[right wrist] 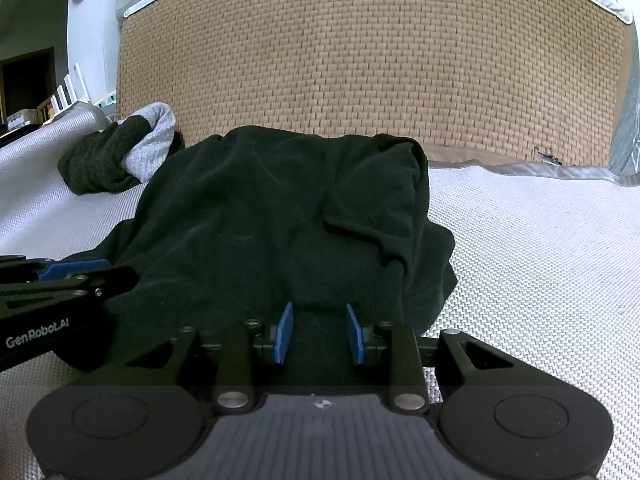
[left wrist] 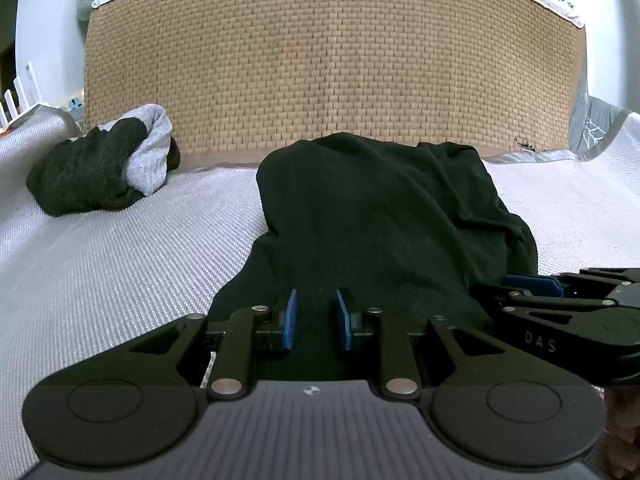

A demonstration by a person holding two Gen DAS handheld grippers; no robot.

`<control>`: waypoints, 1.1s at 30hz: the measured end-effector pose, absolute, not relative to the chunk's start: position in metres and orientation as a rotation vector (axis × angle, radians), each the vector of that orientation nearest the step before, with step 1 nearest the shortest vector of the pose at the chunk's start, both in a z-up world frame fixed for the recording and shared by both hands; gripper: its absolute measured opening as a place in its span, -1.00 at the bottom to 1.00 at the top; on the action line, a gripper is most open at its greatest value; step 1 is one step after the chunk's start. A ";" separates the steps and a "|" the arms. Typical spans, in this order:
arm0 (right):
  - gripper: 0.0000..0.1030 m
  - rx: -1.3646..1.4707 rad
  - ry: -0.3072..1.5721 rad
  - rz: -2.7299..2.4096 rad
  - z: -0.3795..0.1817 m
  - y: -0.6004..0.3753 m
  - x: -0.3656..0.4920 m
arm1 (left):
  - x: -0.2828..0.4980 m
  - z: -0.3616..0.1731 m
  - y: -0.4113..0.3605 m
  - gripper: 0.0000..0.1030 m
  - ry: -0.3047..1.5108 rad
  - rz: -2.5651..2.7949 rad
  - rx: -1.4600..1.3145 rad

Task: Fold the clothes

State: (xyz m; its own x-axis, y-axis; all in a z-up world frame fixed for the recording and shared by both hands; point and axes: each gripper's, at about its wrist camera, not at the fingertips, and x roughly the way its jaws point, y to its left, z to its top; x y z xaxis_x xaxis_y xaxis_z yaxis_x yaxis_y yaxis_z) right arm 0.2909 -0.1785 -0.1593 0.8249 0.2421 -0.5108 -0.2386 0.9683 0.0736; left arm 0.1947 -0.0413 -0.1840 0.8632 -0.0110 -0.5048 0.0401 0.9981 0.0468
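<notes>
A dark green garment (left wrist: 380,208) (right wrist: 260,208) lies bunched on the pale woven bed surface (left wrist: 120,260), its near edge drawn towards me. My left gripper (left wrist: 317,316) sits at that near edge, its blue pads closed on a thick fold of the cloth. My right gripper (right wrist: 320,332) grips the same edge further right, with cloth filling the gap between its pads and creases running out from them. The two grippers are side by side. The right gripper (left wrist: 520,284) shows at the right of the left wrist view. The left gripper (right wrist: 80,270) shows at the left of the right wrist view.
A crumpled black and grey garment (left wrist: 104,168) (right wrist: 120,152) rests at the back left, touching a tan woven mat (left wrist: 320,60) that stands upright behind the bed. Bare bed surface (right wrist: 540,260) stretches to the right. White shelving shows at the far left.
</notes>
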 end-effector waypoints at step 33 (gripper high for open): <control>-0.33 -0.225 0.533 0.180 -0.158 -0.152 0.289 | 0.175 -0.171 -0.044 -0.36 0.640 -0.258 0.438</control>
State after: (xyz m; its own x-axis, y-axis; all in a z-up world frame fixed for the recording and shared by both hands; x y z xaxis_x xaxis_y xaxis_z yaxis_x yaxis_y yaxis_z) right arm 0.2888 -0.1520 -0.1583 0.8467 0.1114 -0.5202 -0.2275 0.9598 -0.1647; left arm 0.1755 -0.0437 -0.1708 0.7747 -0.0972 -0.6248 0.3627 0.8777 0.3132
